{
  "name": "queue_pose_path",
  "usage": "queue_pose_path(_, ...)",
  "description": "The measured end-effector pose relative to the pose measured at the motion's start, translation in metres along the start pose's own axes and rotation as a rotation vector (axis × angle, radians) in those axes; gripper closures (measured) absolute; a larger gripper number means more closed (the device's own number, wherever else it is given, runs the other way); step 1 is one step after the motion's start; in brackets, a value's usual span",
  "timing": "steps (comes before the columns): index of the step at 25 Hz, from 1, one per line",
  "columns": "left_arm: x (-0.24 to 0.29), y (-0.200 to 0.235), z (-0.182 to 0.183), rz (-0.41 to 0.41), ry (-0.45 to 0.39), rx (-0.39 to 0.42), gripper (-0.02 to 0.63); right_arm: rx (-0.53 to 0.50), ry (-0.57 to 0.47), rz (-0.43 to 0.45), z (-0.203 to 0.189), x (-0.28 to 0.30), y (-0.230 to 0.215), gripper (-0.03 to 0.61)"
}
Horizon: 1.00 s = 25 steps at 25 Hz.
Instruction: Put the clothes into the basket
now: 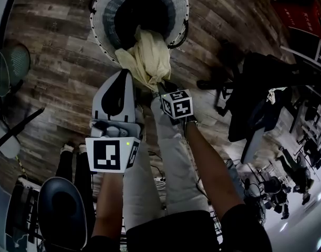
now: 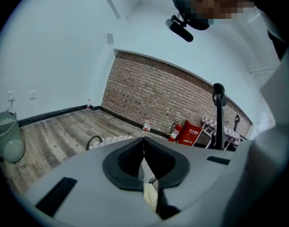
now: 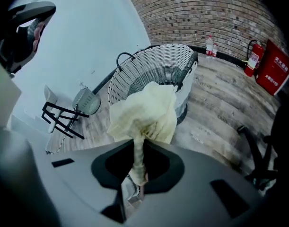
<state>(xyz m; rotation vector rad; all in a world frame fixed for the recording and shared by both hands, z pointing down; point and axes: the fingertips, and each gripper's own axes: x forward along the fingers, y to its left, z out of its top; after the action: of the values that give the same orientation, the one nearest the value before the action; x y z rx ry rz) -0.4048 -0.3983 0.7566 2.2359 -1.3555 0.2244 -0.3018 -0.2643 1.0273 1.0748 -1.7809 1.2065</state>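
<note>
Since the right gripper is clamped on the pale yellow cloth at the near rim of the white woven basket, carry it farther over the opening before releasing. The left gripper is near-closed just left of it and looks empty.

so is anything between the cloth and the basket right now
Nothing visible does. The yellow cloth, pinched in the right gripper, hangs above the basket's near rim and open mouth. The left gripper sits beside the cloth, not under it.
</note>
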Motion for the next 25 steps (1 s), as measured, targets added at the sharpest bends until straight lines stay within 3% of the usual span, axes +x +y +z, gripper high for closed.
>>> queue_pose_path(7, -0.001, 0.008, -0.013, 0.023, 0.004, -0.029, 0.6, 0.011, 0.066, 0.011, -0.012, 0.023, -0.01, 0.52)
queue_pose_path(9, -0.001, 0.01, -0.016, 0.033, 0.005, -0.038, 0.6, 0.052, 0.117, 0.029, -0.02, 0.028, -0.01, 0.351)
queue_pose_path(10, -0.001, 0.011, -0.016, 0.036, 0.005, -0.04, 0.6, 0.063, 0.136, 0.036, -0.022, 0.029, -0.01, 0.31)
queue_pose_path(16, -0.008, 0.01, -0.01, 0.044, -0.009, -0.042, 0.6, 0.048, 0.159, 0.042, -0.032, 0.018, -0.009, 0.239)
queue_pose_path(21, -0.015, 0.013, -0.002, 0.064, -0.022, -0.041, 0.6, 0.051, 0.044, 0.054, 0.0, -0.011, 0.0, 0.253)
queue_pose_path(23, -0.02, 0.013, 0.002, 0.064, -0.028, -0.027, 0.6, 0.035, -0.021, 0.092, 0.026, -0.031, 0.013, 0.287)
queue_pose_path(25, -0.028, 0.012, 0.004, 0.064, -0.02, -0.017, 0.6, 0.002, -0.118, 0.107, 0.057, -0.059, 0.027, 0.364)
